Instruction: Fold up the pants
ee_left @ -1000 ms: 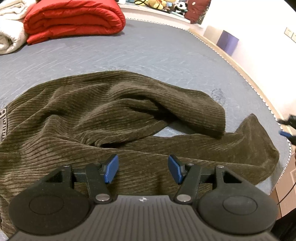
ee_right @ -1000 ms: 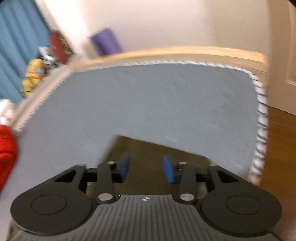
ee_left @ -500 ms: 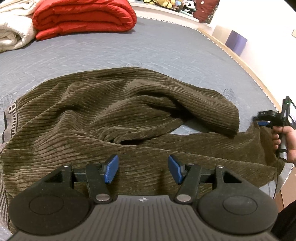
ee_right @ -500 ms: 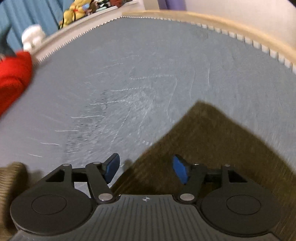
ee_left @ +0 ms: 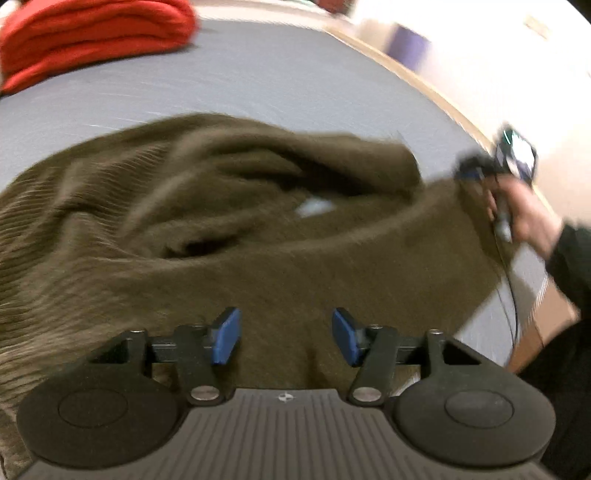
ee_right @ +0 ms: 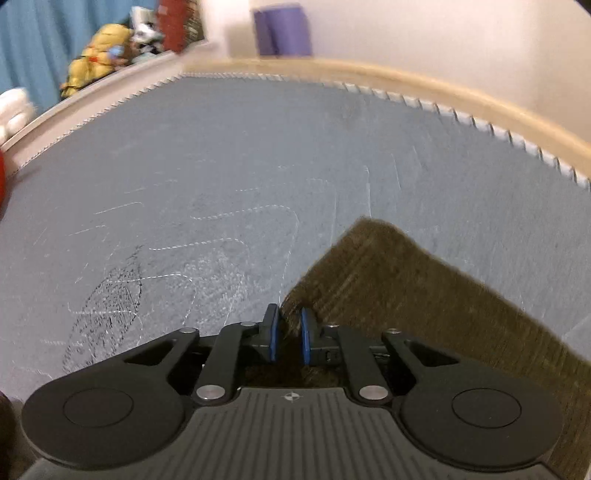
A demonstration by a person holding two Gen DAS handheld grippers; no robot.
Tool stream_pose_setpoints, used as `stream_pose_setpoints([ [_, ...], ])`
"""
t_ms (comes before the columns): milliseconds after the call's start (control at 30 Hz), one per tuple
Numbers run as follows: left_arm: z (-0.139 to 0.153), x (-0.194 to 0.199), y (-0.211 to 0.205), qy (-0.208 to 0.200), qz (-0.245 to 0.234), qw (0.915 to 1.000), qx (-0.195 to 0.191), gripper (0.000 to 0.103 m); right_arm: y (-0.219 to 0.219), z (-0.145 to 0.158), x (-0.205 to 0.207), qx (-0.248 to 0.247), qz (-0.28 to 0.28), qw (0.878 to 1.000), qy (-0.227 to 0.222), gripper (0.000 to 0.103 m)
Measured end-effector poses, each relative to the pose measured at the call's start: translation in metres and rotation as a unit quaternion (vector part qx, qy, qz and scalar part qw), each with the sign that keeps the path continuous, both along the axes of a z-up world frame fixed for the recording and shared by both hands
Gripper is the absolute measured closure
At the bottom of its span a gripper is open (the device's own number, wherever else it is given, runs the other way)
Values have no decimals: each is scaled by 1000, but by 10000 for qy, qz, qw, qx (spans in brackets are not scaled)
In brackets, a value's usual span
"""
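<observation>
Your right claw (ee_right: 289,334) has just been closing, and its blue pads now pinch the edge of one leg end of the olive-brown ribbed corduroy pants (ee_left: 229,236), which lie rumpled across the grey-blue quilted bed (ee_right: 221,177); that leg end runs off toward 4 o'clock in the right wrist view. Your left claw (ee_left: 284,336) has also been narrowing, yet its pads stand partly apart just over the near fold of the pants, gripping nothing. A folded red quilt (ee_left: 92,33) sits at 11 o'clock in the left wrist view, well apart.
</observation>
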State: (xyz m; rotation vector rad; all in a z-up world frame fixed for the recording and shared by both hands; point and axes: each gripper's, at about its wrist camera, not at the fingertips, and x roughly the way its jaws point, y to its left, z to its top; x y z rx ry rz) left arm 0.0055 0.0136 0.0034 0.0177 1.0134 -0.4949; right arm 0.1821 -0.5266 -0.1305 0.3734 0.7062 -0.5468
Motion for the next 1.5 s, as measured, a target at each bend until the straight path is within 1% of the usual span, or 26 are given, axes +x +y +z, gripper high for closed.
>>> stream_pose_setpoints([
  [33, -6, -1, -4, 82, -126, 9998, 110, 62, 5, 2, 2, -215, 71, 9997, 96, 75],
  [67, -14, -1, -7, 181, -198, 9994, 228, 65, 10, 7, 1, -366, 43, 9993, 110, 55],
  [100, -22, 0, -8, 286, -204, 9987, 374, 67, 11, 12, -2, -391, 10, 9992, 19, 46],
  [133, -34, 2, -9, 446, -137, 9966, 681, 68, 13, 18, -4, -330, 39, 9994, -117, 46],
  [167, -49, 5, -10, 592, -53, 9924, 1075, 71, 15, 23, -5, -232, 129, 9994, -230, 46],
  [200, -56, 5, -9, 630, -59, 9909, 1189, 71, 18, 28, -9, -145, 231, 9991, -319, 46],
  [267, -51, 7, -6, 637, -28, 9921, 1081, 71, 27, 40, -18, 48, 536, 9972, -518, 44],
  [300, -42, 8, -2, 574, 95, 9937, 958, 71, 31, 45, -18, 136, 709, 9957, -589, 43],
  [367, -23, 8, 5, 350, 236, 9965, 722, 70, 46, 54, -23, 326, 1160, 9901, -725, 42],
  [433, -3, 8, 13, 134, 442, 9980, 429, 65, 65, 62, -25, 525, 1602, 9827, -769, 39],
  [500, 11, 6, 17, -65, 635, 9975, 311, 58, 84, 69, -27, 791, 2140, 9709, -727, 36],
  [567, 18, 7, 18, -171, 783, 9964, 287, 58, 104, 69, -25, 945, 2668, 9573, -589, 30],
  [667, 21, 10, 20, -199, 895, 9954, 278, 58, 137, 61, -21, 884, 3273, 9403, -299, 28],
  [700, 20, 10, 23, -204, 913, 9952, 291, 58, 147, 59, -20, 793, 3388, 9373, -198, 27],
  [767, 21, 10, 24, -215, 957, 9947, 295, 58, 159, 53, -16, 759, 3456, 9352, -92, 26],
  [900, 31, 6, 30, -252, 1025, 9942, 222, 58, 161, 43, -5, 1233, 3304, 9358, -27, 26],
  [1033, 32, 8, 31, -266, 1058, 9939, 183, 58, 166, 34, 3, 1321, 3246, 9366, -11, 22],
  [1167, 31, 9, 30, -280, 1069, 9937, 176, 58, 161, 25, 11, 1796, 3034, 9358, -3, 20],
  [1200, 31, 10, 31, -284, 1086, 9935, 176, 58, 160, 24, 12, 1859, 2988, 9360, 2, 20],
  [1233, 32, 10, 31, -286, 1100, 9934, 171, 58, 161, 24, 12, 1888, 2942, 9369, 6, 23],
  [1267, 32, 10, 30, -287, 1111, 9933, 161, 58, 162, 25, 11, 1882, 2920, 9377, 12, 34],
  [1300, 32, 11, 30, -294, 1135, 9930, 144, 58, 165, 26, 11, 1904, 2941, 9366, -10, 53],
  [1333, 33, 11, 30, -302, 1154, 9928, 133, 58, 168, 29, 11, 1930, 2975, 9350, -49, 58],
  [1400, 35, 11, 30, -331, 1196, 9922, 109, 58, 176, 40, 8, 1706, 2944, 9402, -132, 79],
  [1433, 36, 11, 30, -345, 1212, 9920, 96, 58, 180, 45, 6, 1616, 2943, 9417, -226, 81],
  [1500, 38, 10, 30, -381, 1254, 9913, 66, 58, 186, 57, 1, 1610, 2924, 9415, -466, 87],
])
